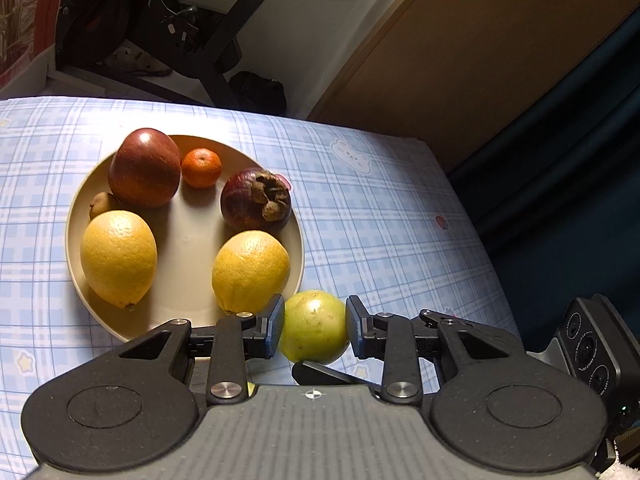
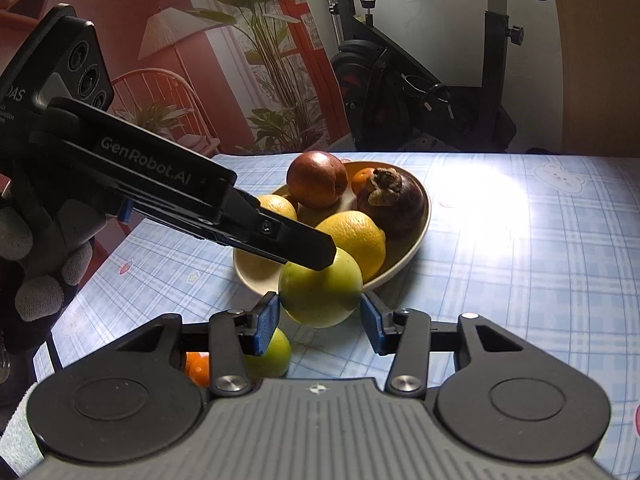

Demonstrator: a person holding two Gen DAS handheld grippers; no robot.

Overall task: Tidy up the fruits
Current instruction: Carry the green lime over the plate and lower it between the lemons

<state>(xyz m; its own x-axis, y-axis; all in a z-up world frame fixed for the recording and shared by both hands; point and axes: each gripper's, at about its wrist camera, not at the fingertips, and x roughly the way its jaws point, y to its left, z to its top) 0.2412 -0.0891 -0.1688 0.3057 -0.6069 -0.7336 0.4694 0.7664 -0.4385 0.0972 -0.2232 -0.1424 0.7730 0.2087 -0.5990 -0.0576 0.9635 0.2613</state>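
Lowest in the left wrist view, the left gripper (image 1: pixel 314 326) has its blue-padded fingers (image 1: pixel 273 326) pressed against both sides of a green apple (image 1: pixel 314 328), holding it just at the near rim of a beige plate (image 1: pixel 184 236) on the table (image 1: pixel 400 220), whose cover is a blue plaid cloth with small cartoon prints. On the plate lie two lemons (image 1: pixel 119 258) toward the lower left and lower centre, a red apple (image 1: pixel 145 168) at upper left with a small brown fruit (image 1: pixel 102 204) tucked beside it, a mandarin (image 1: pixel 201 168) at the top, and a dark purple mangosteen (image 1: pixel 256 199) at right. In the right wrist view the same green apple (image 2: pixel 320 292) sits at frame centre, just in front of the plate (image 2: pixel 412 248), with the left gripper (image 2: pixel 324 258) reaching in from the upper left across it and hiding part of the lemons (image 2: pixel 354 240); its side reads "GenRobot.AI". The right gripper (image 2: pixel 320 322) hangs low in that frame, its fingers (image 2: pixel 266 326) set wide and apart from the apple, gripping nothing. Behind the left finger, a second green fruit (image 2: pixel 274 354) and an orange one (image 2: pixel 198 368) lie on the table, partly hidden. An exercise bike (image 2: pixel 420 92) stands beyond the table at upper right, with a potted plant (image 2: pixel 272 60) at upper centre. A gloved hand (image 2: pixel 44 264) shows at the left edge.
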